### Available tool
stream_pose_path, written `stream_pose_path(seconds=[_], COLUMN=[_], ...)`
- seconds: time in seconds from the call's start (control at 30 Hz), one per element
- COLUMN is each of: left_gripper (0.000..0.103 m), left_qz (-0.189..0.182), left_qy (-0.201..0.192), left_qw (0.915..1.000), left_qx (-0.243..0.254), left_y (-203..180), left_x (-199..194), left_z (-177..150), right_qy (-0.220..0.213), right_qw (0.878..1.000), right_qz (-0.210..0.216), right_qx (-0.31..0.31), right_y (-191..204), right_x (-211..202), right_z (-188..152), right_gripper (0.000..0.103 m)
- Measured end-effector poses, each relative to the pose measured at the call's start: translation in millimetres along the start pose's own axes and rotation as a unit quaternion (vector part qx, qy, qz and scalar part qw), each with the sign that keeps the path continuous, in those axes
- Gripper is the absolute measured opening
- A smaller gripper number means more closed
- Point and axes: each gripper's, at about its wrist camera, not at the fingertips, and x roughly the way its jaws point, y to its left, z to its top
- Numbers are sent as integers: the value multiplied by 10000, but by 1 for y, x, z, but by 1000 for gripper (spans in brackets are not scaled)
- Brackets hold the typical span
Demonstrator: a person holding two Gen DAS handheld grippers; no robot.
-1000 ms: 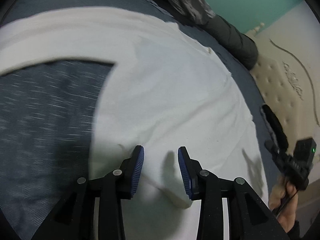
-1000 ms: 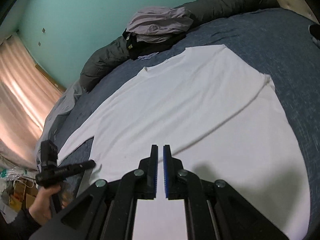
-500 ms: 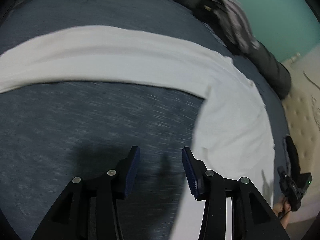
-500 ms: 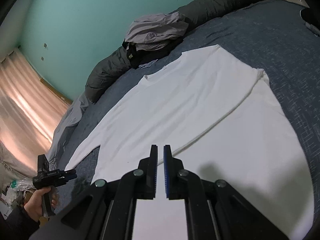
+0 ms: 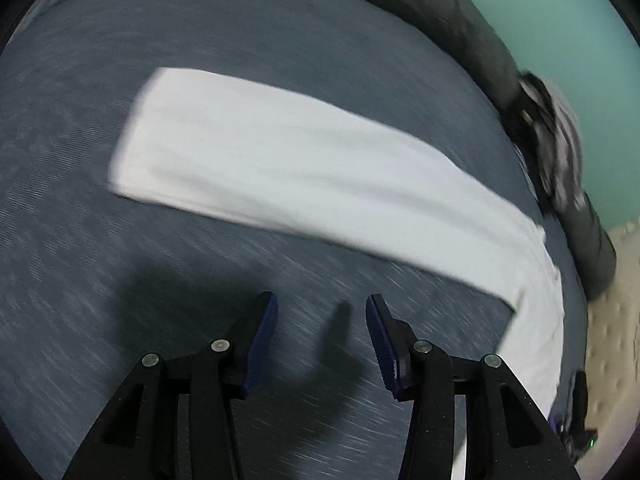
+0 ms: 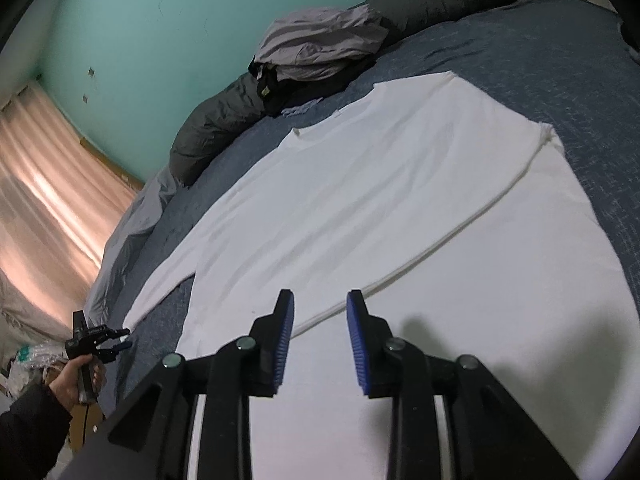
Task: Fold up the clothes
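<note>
**Ana:** Right gripper [image 6: 320,312] first, since it's nearest: its jaws are opening, parted over the white shirt [image 6: 400,208], nothing pinched between the blue pads [image 6: 285,340]. The folded-over edge of the shirt runs just under the tips.

**Ben:** And the left gripper [image 5: 322,324]?

**Ana:** Also opening, about half parted and empty, pitched steeply down over bare blue bedspread [image 5: 120,320]. The long sleeve [image 5: 280,168] lies stretched out ahead of it, apart from the tips. In the right wrist view a hand [image 6: 76,380] in a dark sleeve holds it out at the bed's left side, close to the sleeve's cuff end.

**Ben:** What might go wrong?

**Ana:** The left view is smeared, so I'd judge that hand is travelling fast. Closing in that hurry could catch bedspread along with the cuff, or miss the cuff entirely. Dragging the sleeve across might also tug the flat body and undo the fold on the right.

**Ben:** Further back?

**Ana:** A pile of grey and black clothes [image 6: 320,52] on a dark bolster [image 6: 216,120], against the teal wall [image 6: 160,20].
</note>
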Motion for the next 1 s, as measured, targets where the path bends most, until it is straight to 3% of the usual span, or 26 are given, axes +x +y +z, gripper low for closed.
stream_pose_path(seconds=[0.3, 0.63, 1.0], left_gripper=[50, 50, 56], left_qz=[224, 493, 219], left_qy=[-452, -709, -797], left_qw=[9982, 9931, 9881], left_qx=[-336, -796, -1301], left_y=[42, 65, 79], left_x=[-12, -24, -21], left_z=[34, 33, 28], right_qy=[65, 65, -52], right_qw=[9999, 9999, 9998], right_qz=[-18, 3, 41], right_qx=[-123, -118, -170], right_y=[9, 9, 14], right_x=[9, 11, 5], right_z=[-1, -1, 3], right_gripper=[32, 32, 33])
